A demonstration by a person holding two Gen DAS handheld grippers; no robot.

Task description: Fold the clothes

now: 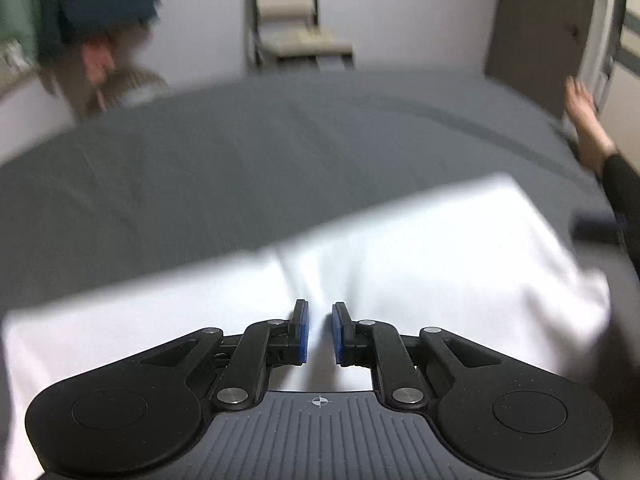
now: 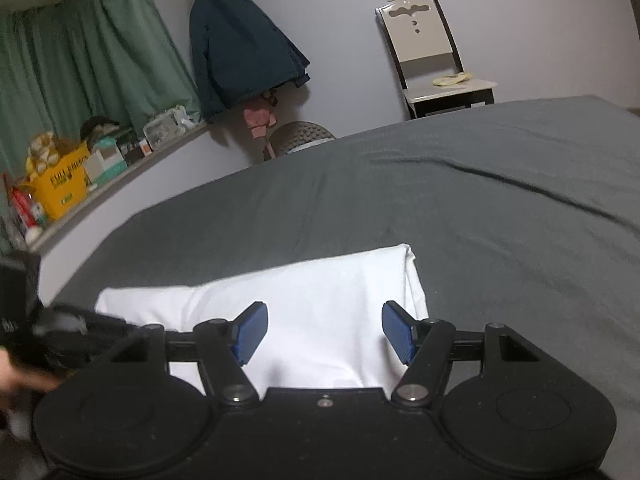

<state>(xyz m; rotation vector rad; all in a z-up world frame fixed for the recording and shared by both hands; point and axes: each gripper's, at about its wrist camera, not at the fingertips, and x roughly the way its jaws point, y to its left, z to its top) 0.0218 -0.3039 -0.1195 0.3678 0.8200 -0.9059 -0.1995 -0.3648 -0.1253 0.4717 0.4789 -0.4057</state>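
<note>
A white garment lies folded into a long band on the grey bed sheet. My left gripper sits low on its near edge. Its blue pads stand close together, with a pinched ridge of white cloth between them. In the right wrist view the same garment lies under my right gripper, which hovers open over the band's right end with nothing gripped. The left gripper shows there as a blurred black shape at the garment's left end.
A chair stands against the far wall beyond the bed. A dark blue jacket hangs by green curtains, above a cluttered ledge. A person's bare foot rests on the bed's right edge.
</note>
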